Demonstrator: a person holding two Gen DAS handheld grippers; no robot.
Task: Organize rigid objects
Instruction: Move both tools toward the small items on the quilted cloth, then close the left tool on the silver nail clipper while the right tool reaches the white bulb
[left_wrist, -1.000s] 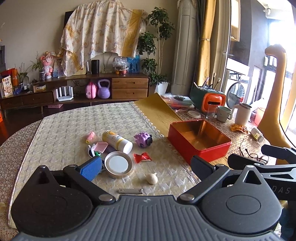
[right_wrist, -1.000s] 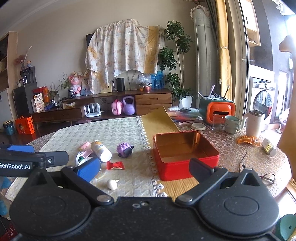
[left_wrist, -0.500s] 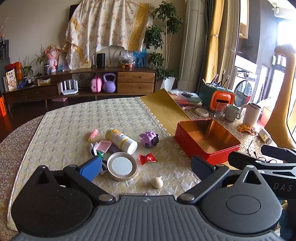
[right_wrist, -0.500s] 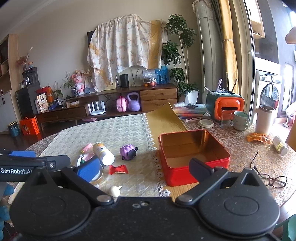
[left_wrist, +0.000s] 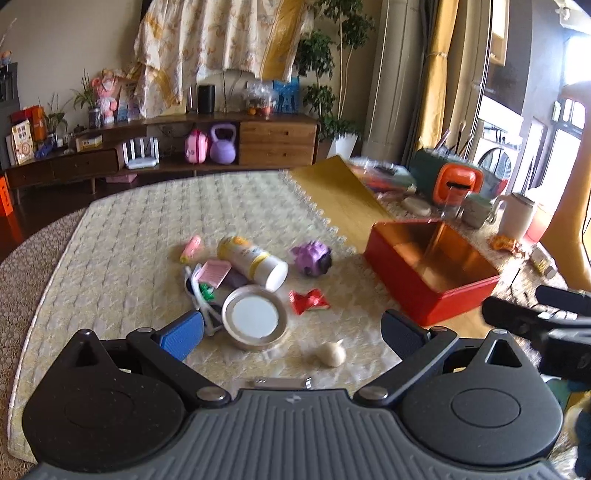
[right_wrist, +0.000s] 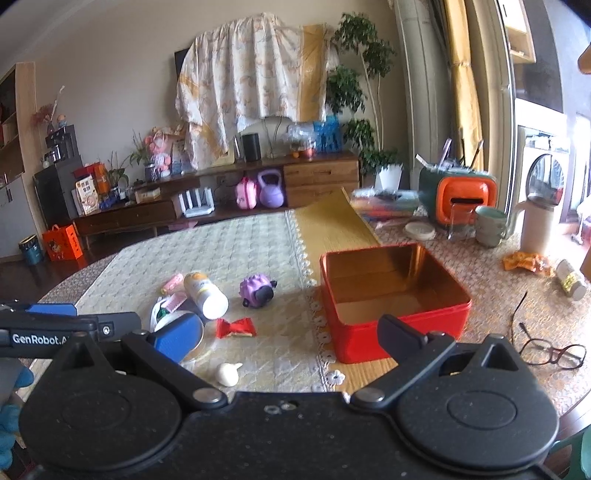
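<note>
An open red tin box sits empty on the table's right side. Left of it lie a white-and-yellow bottle, a purple toy, a red candy wrapper, a round lid, a pink comb, a small cream figure and a metal nail clipper. My left gripper is open and empty above the lid and cream figure. My right gripper is open and empty, near the box's front left corner.
A quilted cream mat covers the table, with a yellow runner beside it. Mugs, a white jug, an orange-green container, a small jar and glasses stand at the right. A TV cabinet is behind.
Both grippers have moved forward and lower toward the table; objects appear larger and nearer. Both stay open and empty.
</note>
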